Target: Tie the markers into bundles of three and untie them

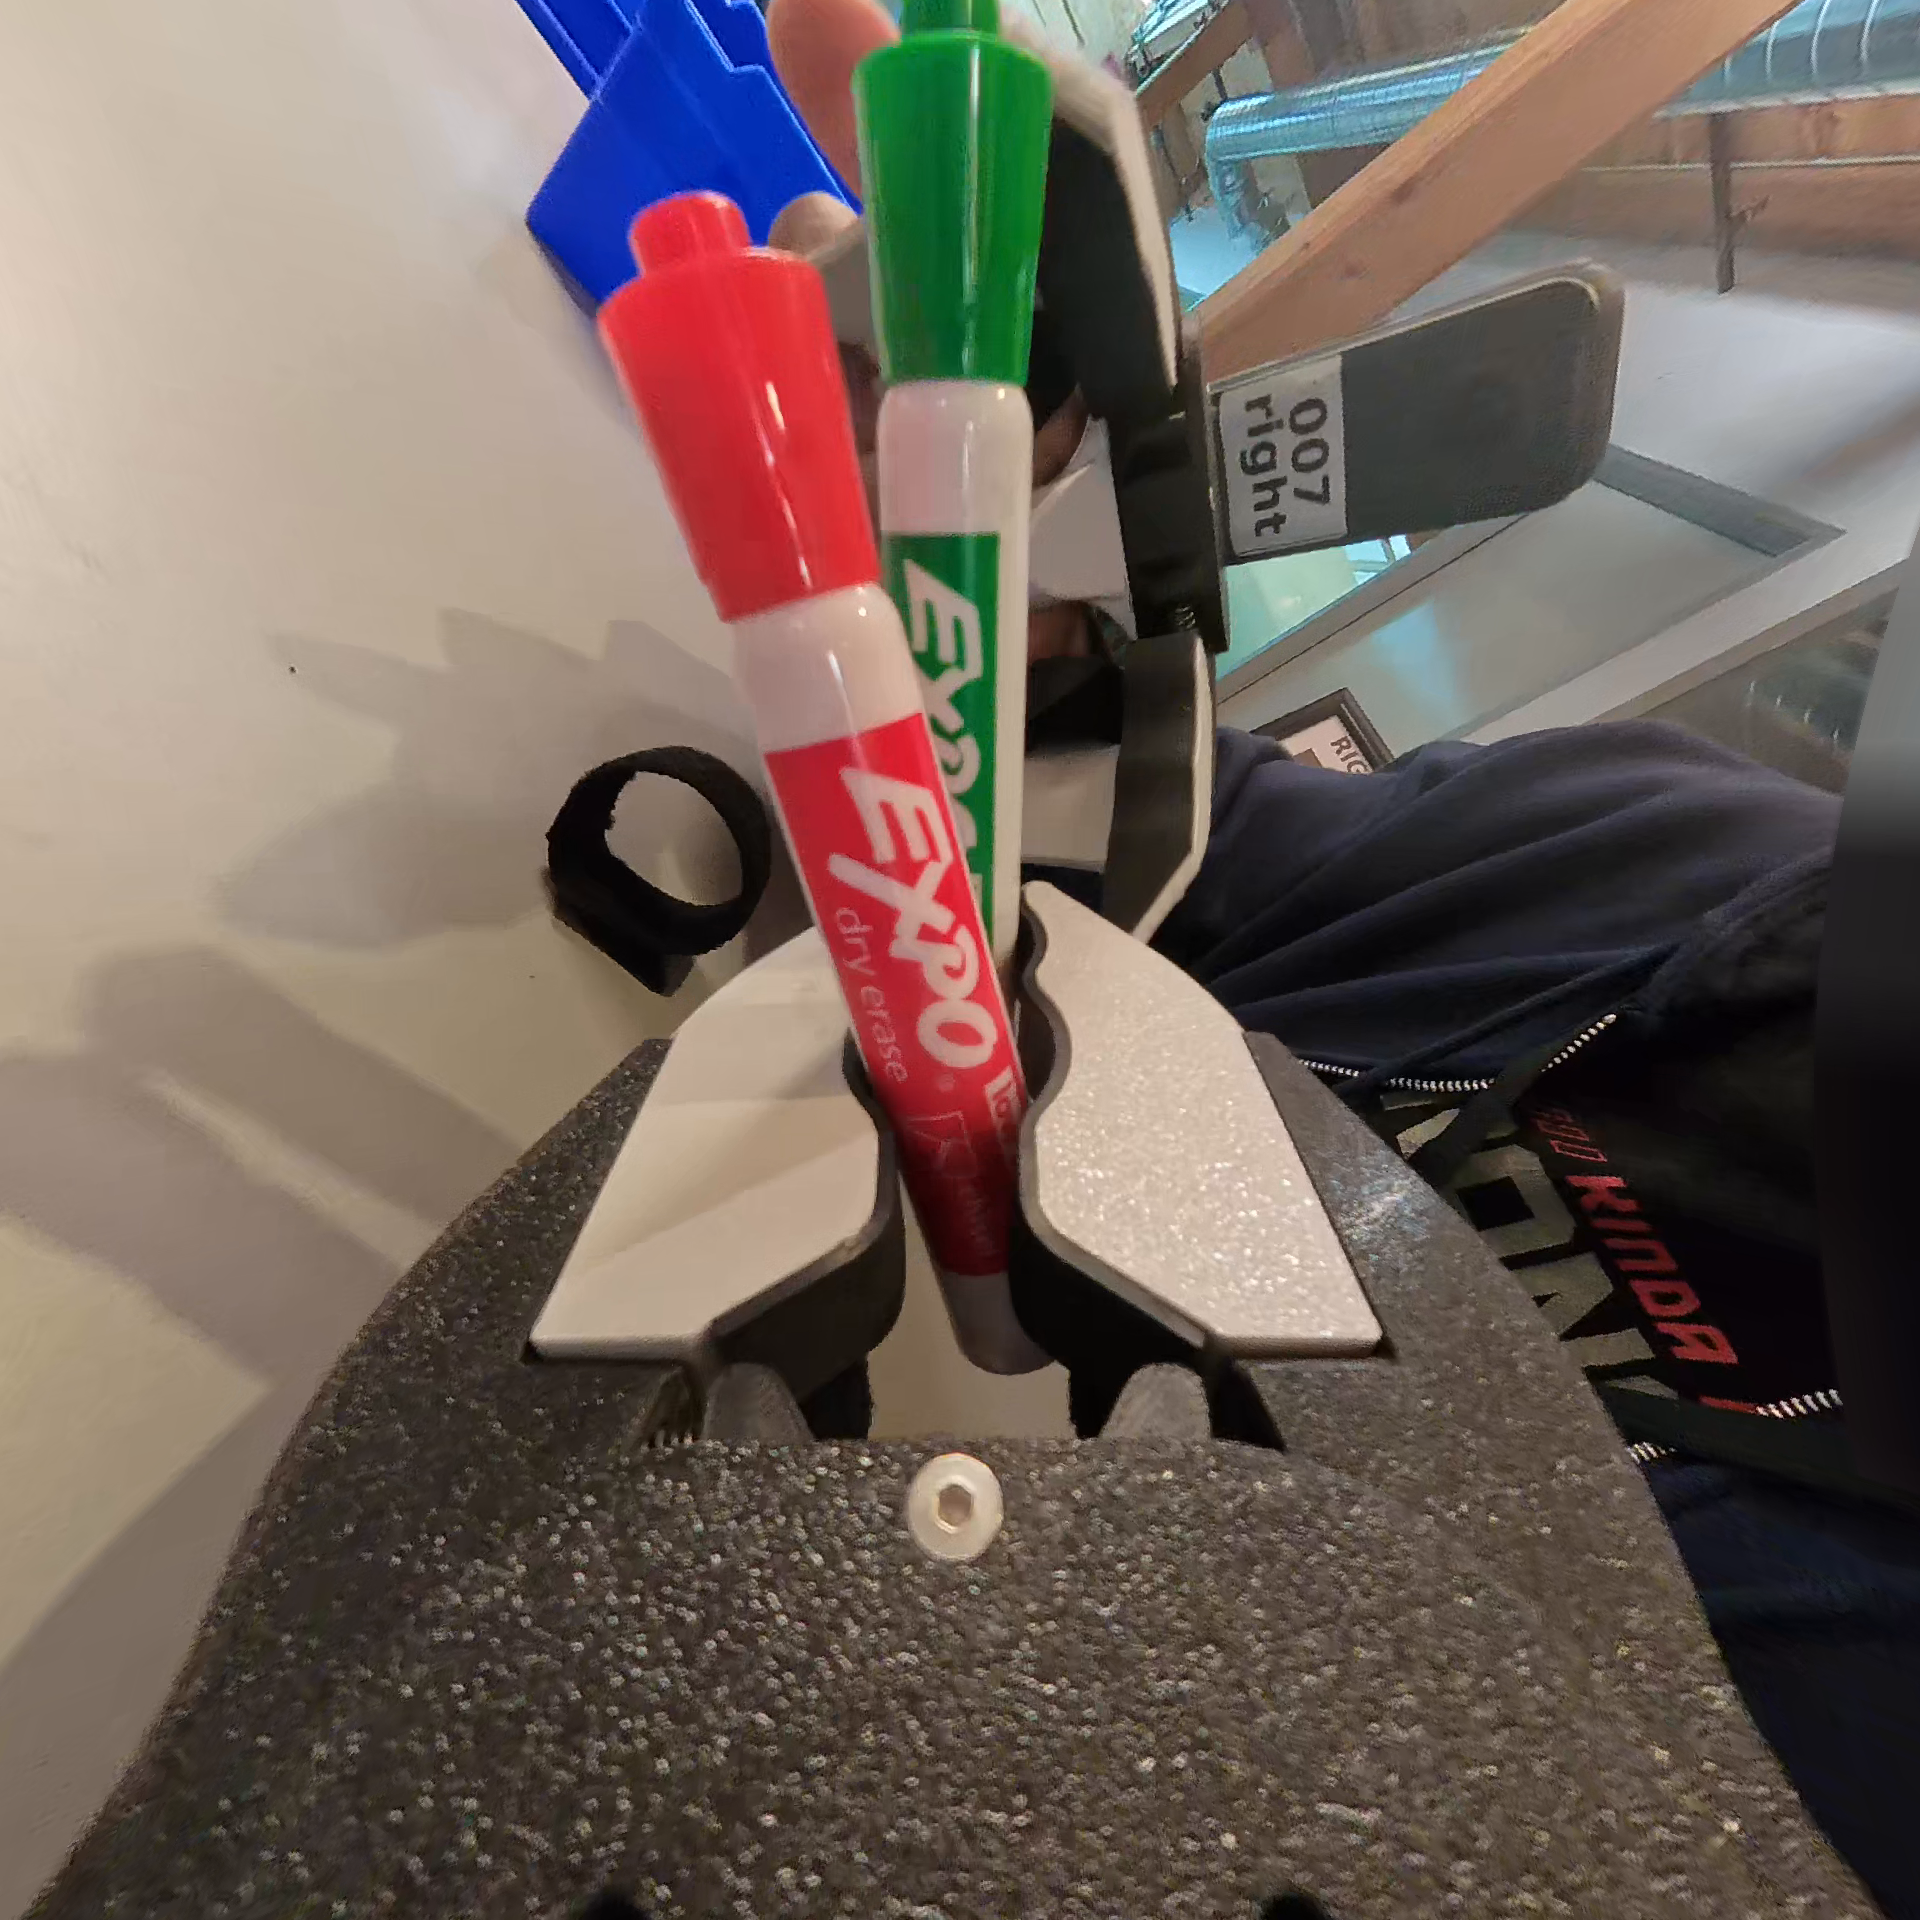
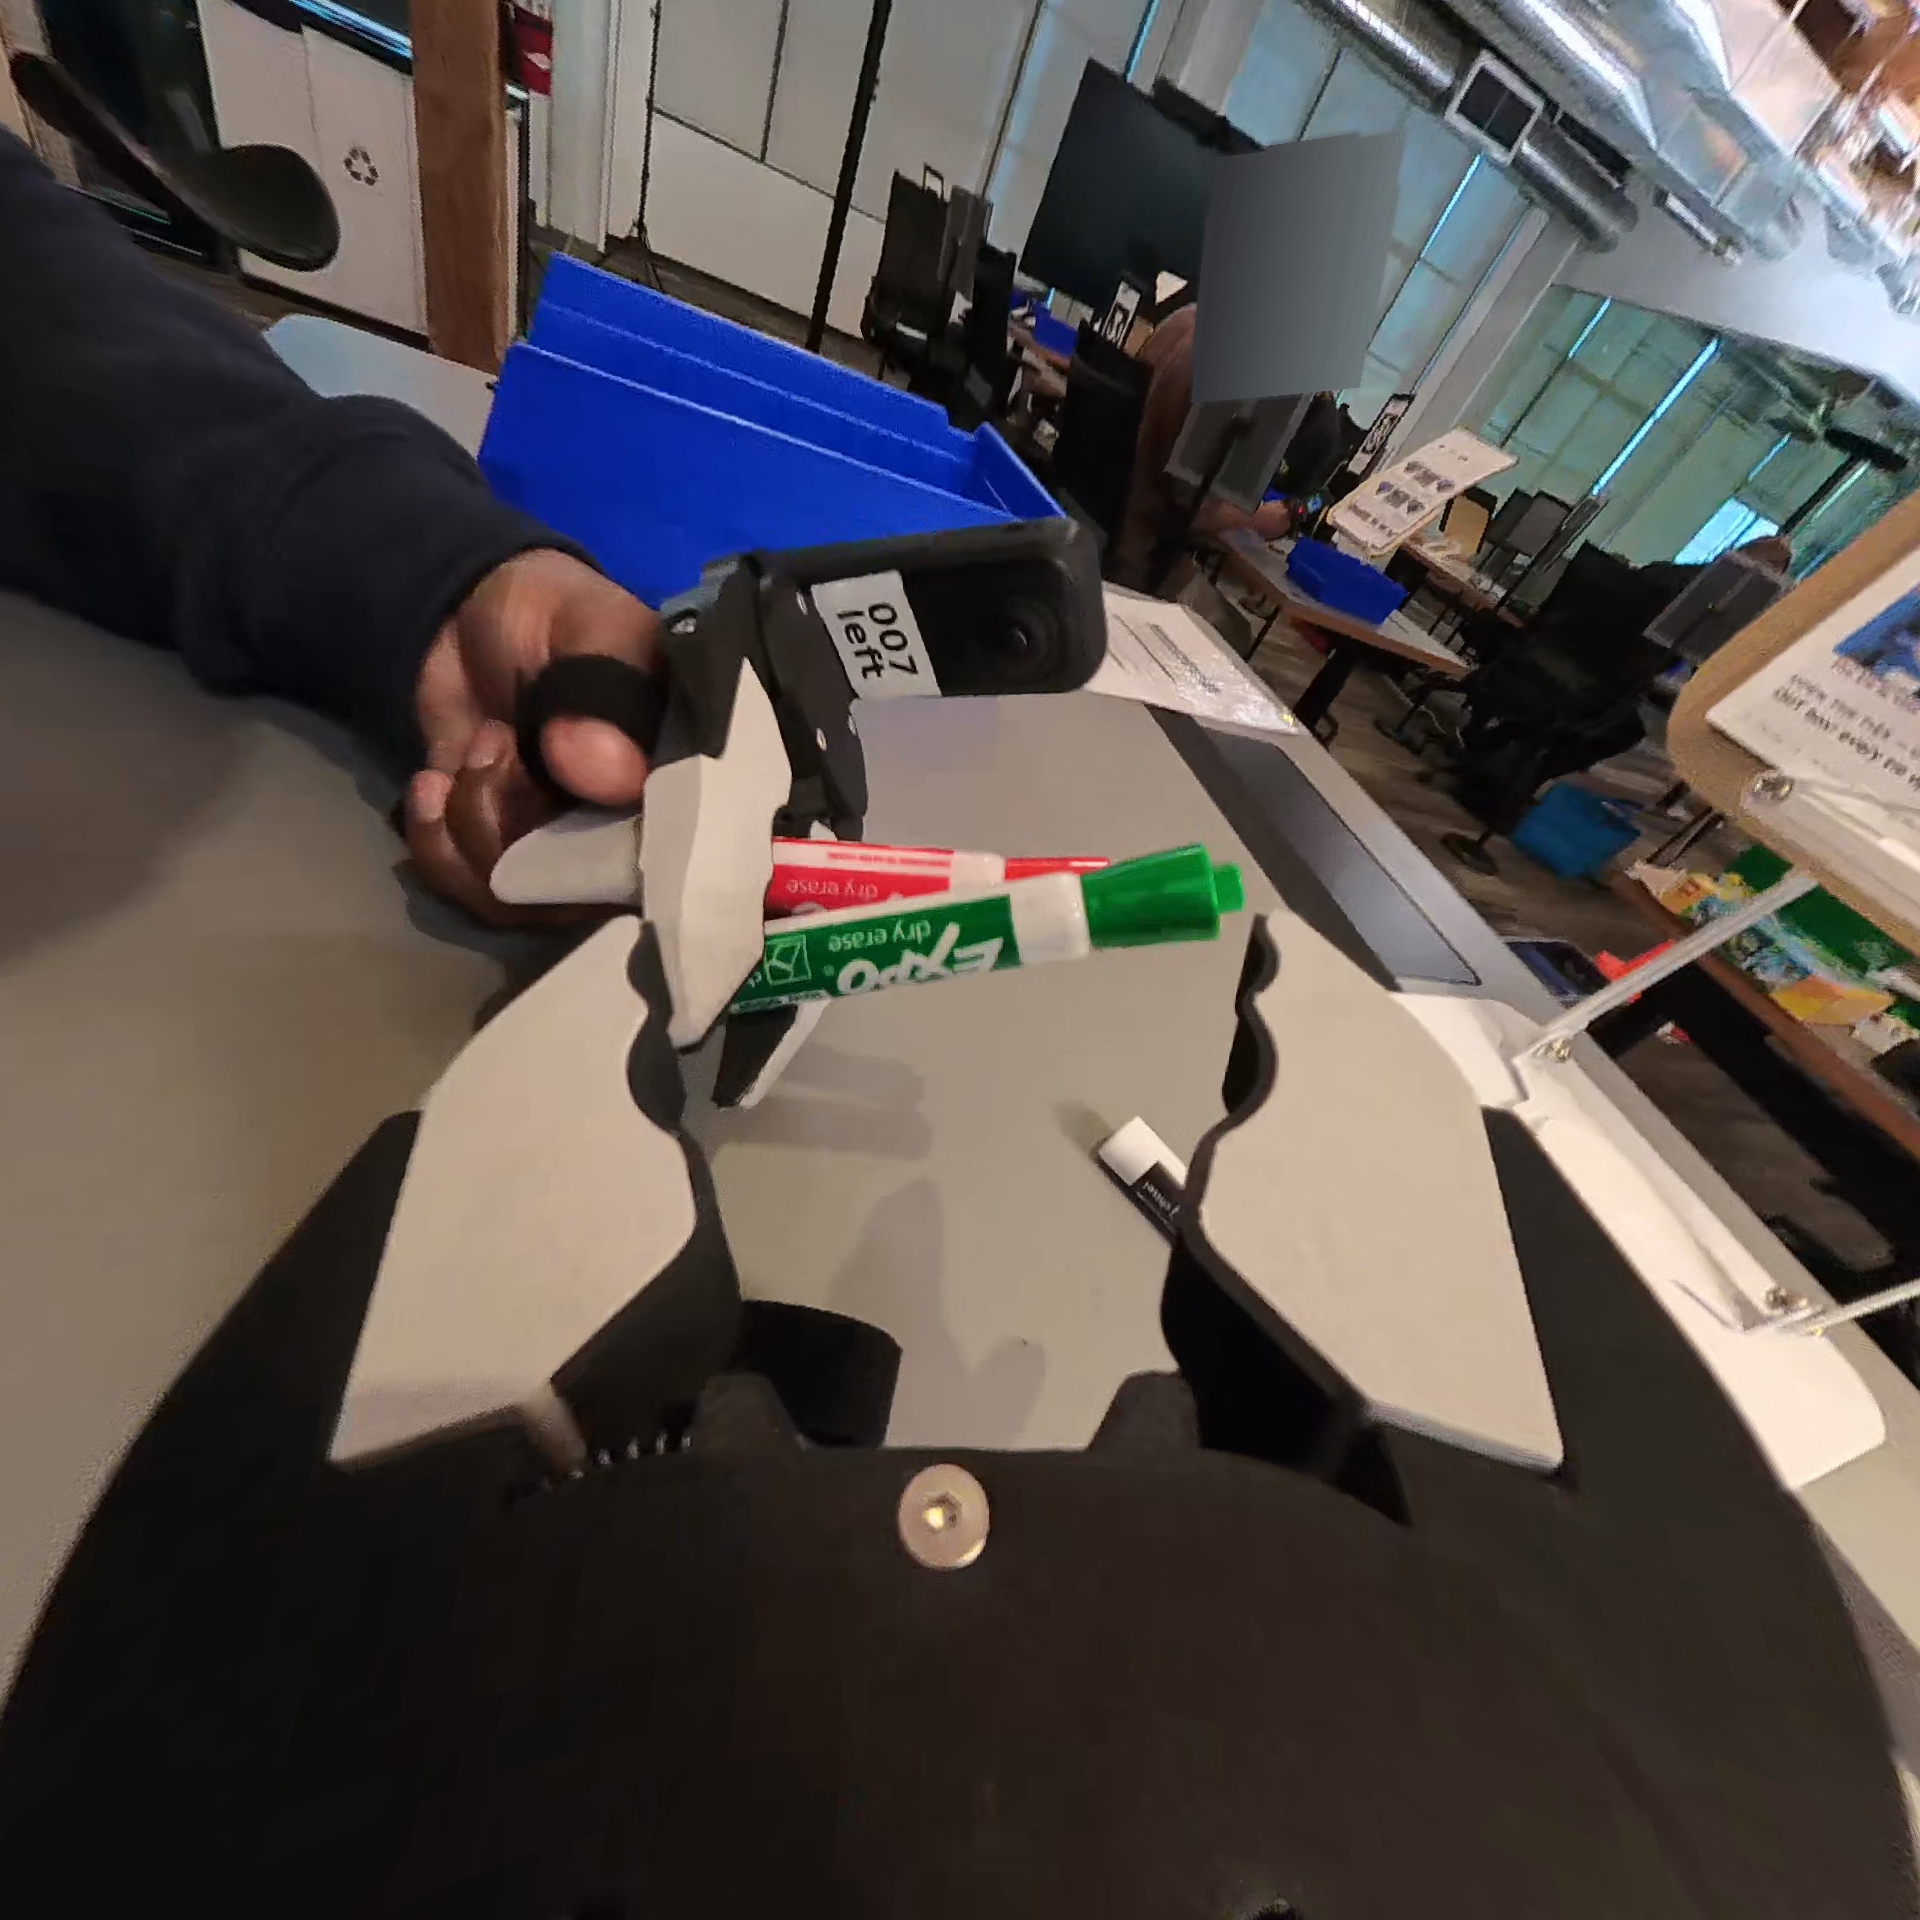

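Looking down the left wrist view first: my left tongs (image 1: 951,1091) are clenched on two markers at once. The red marker (image 1: 831,748) sits nearest the lens, its barrel pinched between the grey pads, cap end pointing away from me. The green marker (image 1: 951,436) runs alongside it, just behind, also caught in the grip, cap out. A loop of black strap (image 1: 655,862) lies on the white surface (image 1: 208,623) left of the markers, apart from them. A blue bin (image 1: 665,156) stands farther off. The right tongs (image 1: 1143,748) show beyond the markers, side-on; from here I cannot tell how wide they are.

Right wrist view: my right tongs (image 2: 945,1039) are released, jaws spread wide, nothing between them. Ahead, the left tongs (image 2: 717,956) carry the green marker (image 2: 997,935) and red marker (image 2: 883,873) roughly level above the grey surface (image 2: 935,1195), caps pointing right. The person's hand (image 2: 520,727) works the left handle, a finger through a black loop. A black marker (image 2: 1148,1179) lies on the surface, partly hidden behind my right pad. Blue bin (image 2: 748,436) behind the hand.
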`<state>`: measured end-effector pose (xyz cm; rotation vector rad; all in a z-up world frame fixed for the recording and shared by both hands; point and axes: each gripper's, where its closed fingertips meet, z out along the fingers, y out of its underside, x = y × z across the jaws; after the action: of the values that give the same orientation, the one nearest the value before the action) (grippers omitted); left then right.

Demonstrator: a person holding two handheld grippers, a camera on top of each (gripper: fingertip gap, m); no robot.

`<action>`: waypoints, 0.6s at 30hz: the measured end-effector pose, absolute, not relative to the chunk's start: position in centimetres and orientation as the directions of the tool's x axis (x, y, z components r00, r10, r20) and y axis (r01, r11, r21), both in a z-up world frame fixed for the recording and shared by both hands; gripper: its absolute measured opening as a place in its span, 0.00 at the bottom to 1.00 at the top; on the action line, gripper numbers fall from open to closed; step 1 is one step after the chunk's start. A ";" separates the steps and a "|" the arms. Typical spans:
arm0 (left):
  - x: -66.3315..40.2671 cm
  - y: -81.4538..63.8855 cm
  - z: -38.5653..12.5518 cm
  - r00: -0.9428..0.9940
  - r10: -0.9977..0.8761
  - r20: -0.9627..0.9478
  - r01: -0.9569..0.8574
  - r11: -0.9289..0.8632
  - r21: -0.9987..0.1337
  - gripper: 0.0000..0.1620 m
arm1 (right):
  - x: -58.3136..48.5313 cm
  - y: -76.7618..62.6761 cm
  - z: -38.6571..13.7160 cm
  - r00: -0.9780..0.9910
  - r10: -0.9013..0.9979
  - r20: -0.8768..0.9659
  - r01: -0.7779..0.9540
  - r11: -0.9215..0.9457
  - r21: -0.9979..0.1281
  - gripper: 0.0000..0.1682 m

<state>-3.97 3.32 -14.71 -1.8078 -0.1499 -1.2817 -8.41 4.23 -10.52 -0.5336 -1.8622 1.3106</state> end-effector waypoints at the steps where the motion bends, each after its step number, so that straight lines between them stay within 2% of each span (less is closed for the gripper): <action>1: -3.8 3.3 -14.7 0.452 -0.373 0.810 0.547 -0.602 -0.582 0.12 | -8.3 4.0 -10.3 -0.606 0.703 0.371 -0.117 0.383 -0.916 0.64; 7: -3.2 3.3 -14.8 0.434 -0.369 0.822 0.544 -0.619 -0.566 0.12 | -8.1 3.3 -12.3 -0.630 0.605 0.487 -0.149 0.521 -0.840 0.79; 18: -2.3 3.1 -15.3 0.436 -0.363 0.823 0.508 -0.656 -0.558 0.12 | -9.2 2.9 -13.4 -0.574 0.618 0.537 -0.130 0.579 -0.805 0.82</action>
<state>-2.30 3.08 -15.34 -1.8633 -0.1230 -1.3301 -9.23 2.89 -13.42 -0.3917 -1.9315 1.0735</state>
